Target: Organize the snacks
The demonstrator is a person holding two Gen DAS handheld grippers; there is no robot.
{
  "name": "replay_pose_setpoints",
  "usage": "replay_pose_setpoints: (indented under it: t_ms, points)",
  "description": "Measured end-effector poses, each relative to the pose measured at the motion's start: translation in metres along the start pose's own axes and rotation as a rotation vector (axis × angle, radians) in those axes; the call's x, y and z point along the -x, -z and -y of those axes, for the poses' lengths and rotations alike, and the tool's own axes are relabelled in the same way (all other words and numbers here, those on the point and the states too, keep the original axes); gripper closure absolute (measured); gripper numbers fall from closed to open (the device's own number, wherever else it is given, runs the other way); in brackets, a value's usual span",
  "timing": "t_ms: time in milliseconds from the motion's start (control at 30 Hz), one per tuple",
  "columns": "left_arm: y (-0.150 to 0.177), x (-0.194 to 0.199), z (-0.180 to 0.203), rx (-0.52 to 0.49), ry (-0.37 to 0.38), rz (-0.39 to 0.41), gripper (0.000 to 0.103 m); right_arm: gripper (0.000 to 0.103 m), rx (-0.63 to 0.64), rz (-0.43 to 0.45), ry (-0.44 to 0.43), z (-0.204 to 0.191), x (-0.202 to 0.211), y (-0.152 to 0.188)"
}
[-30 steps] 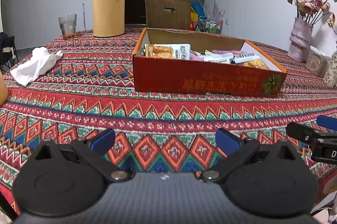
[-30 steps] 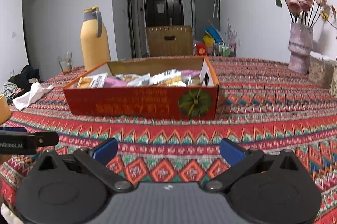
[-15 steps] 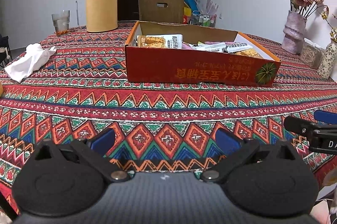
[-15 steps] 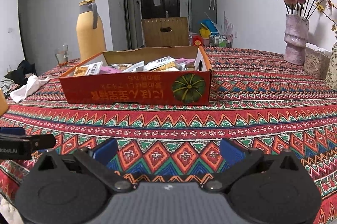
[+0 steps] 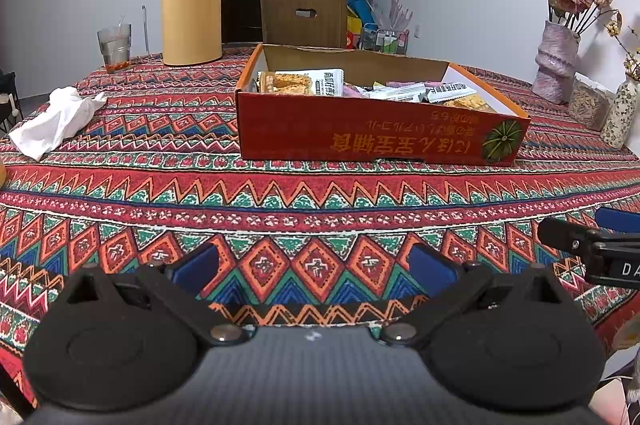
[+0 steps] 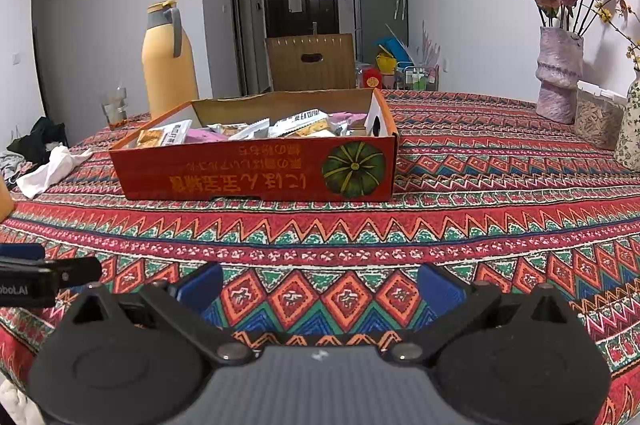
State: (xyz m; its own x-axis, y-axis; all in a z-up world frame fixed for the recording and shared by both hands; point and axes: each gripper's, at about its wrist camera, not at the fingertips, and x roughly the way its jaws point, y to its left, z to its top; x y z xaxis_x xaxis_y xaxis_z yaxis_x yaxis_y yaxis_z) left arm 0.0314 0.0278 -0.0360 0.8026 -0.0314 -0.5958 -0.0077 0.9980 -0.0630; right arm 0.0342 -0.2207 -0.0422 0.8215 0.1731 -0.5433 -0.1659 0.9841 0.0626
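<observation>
both tongs (image 5: 314,267) (image 6: 320,283) still spread, pulled back from snack box (image 5: 376,141)

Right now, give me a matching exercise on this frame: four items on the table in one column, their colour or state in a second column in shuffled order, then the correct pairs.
Items
1. thermos jug
2. snack box
3. cloth
4. drinking glass

Descriptions
A. white, crumpled on the tablecloth
B. red outside, open top, packets inside
C. yellow with a grey handle, upright
D. clear, with a straw and reddish bits at the bottom

Pairs: 1-C, 2-B, 3-A, 4-D
</observation>
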Motion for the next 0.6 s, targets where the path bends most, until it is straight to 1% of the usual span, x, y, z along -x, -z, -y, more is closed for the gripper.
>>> replay_pose_setpoints:
  t_ms: [600]
  points:
    - [0.0004,0.0009,0.0002,-0.003,0.003,0.005,0.000,0.000,0.000,0.001,-0.001,0.0002,0.0002,-0.0001]
